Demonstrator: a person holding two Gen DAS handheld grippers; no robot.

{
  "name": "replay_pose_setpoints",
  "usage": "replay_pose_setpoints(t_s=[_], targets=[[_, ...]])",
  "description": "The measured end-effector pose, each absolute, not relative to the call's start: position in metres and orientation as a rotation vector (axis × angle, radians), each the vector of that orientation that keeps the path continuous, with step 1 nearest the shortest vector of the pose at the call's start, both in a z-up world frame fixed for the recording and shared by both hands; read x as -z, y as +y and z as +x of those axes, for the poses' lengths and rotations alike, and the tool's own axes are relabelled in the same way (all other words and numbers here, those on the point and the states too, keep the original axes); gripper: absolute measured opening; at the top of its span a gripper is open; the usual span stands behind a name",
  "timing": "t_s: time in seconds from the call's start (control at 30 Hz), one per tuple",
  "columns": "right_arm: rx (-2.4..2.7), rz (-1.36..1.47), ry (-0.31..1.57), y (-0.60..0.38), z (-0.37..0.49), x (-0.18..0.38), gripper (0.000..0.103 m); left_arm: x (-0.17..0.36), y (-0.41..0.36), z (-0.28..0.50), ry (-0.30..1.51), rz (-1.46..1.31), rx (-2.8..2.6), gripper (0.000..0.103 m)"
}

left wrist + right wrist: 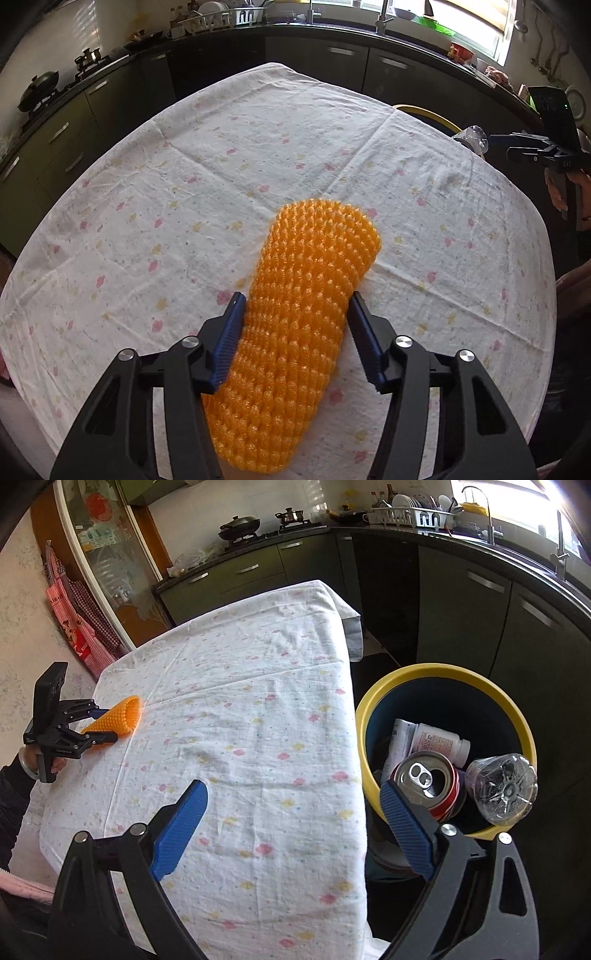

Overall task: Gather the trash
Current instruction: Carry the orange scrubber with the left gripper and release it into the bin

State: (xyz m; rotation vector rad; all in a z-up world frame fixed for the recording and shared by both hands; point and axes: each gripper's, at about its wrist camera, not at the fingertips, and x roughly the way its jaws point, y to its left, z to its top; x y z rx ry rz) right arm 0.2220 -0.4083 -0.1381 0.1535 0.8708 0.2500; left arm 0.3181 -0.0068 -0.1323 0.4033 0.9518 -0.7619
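Observation:
An orange foam net sleeve [306, 295] lies on the flowered tablecloth [221, 166]. My left gripper [295, 295] is closed around its middle, both blue pads touching its sides. The right wrist view shows the same grip at the table's far left, left gripper [107, 724] on the net sleeve [122, 716]. My right gripper [293, 788] stands open and empty above the table's right edge, beside a yellow-rimmed bin [443, 672]. A clear plastic bottle [500, 788] is over the bin's near rim, free of the fingers. In the left wrist view the bottle [472, 140] is just off the right gripper [496, 146].
Inside the bin lie a red drink can [424, 775], a white pill bottle [439, 744] and folded paper [400, 738]. Dark kitchen cabinets [480, 602] run behind the table and bin. A person's hand [51, 764] grips the left tool.

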Motion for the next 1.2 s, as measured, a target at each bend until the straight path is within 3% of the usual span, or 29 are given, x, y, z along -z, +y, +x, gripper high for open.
replay_pose_setpoints(t_s=[0.07,0.17,0.2,0.77,1.2], targets=[[-0.244,0.167,0.871,-0.411,0.22,0.138,0.09,0.128,-0.009,0.313,0.939,0.413,0.723,0.044],[-0.247,0.182,0.865,-0.413,0.215,0.136,0.09,0.118,-0.017,0.304,0.931,0.408,0.673,0.02],[-0.249,0.184,0.86,-0.414,0.213,0.135,0.09,0.114,-0.021,0.3,0.932,0.404,0.659,0.017],[-0.254,0.252,0.763,-0.452,0.158,0.115,0.092,0.064,-0.153,0.258,0.846,0.508,0.674,0.015],[-0.125,0.339,0.746,-0.534,0.126,0.145,0.092,0.071,-0.375,0.295,0.832,0.607,0.911,0.016]])
